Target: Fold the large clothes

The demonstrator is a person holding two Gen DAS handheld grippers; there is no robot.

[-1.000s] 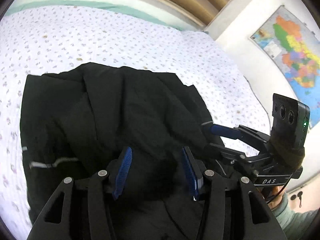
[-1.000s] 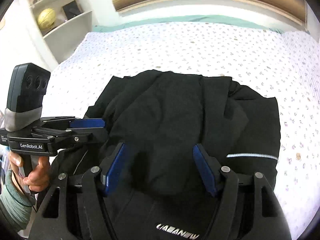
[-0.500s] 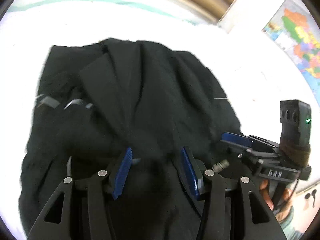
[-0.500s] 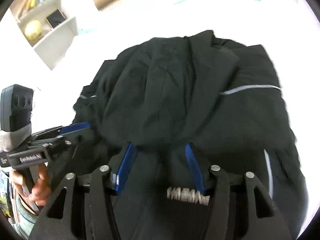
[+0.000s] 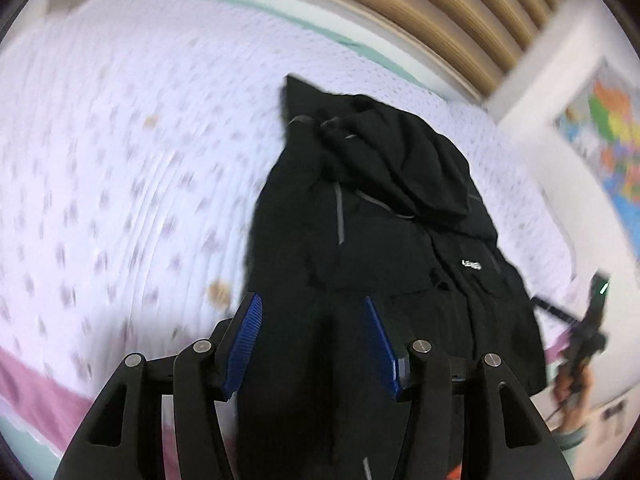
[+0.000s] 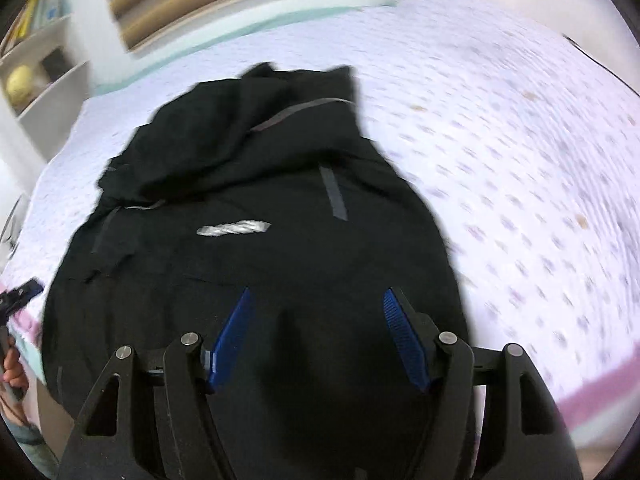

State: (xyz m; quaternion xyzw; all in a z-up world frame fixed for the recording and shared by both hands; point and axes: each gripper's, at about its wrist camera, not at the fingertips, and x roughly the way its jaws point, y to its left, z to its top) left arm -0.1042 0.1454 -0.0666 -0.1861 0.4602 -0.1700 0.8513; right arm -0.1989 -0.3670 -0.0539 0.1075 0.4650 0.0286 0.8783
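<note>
A black jacket [image 5: 380, 208] with grey reflective strips lies stretched lengthwise on the flowered bed sheet [image 5: 120, 160]. Its near hem rises into my left gripper [image 5: 312, 344], bunched between the blue pads [image 5: 244, 344]. These jaws are opening a little, with fabric still filling the gap. In the right wrist view the same jacket [image 6: 248, 200] fills my right gripper [image 6: 316, 336]. Those jaws are also opening around a thick fold. The other hand-held gripper shows blurred at the right edge [image 5: 580, 332] and at the left edge [image 6: 20, 292].
The bed's pink near edge [image 5: 40, 384] [image 6: 600, 392] runs close below both grippers. A slatted wooden headboard [image 5: 440, 20] stands behind the bed. A coloured map [image 5: 608, 128] hangs on the right wall, and white shelves [image 6: 40, 60] stand at the left.
Both grippers have come back toward the bed's near edge with the jacket between their jaws. The jacket now lies longer and narrower. The two grippers are farther apart.
</note>
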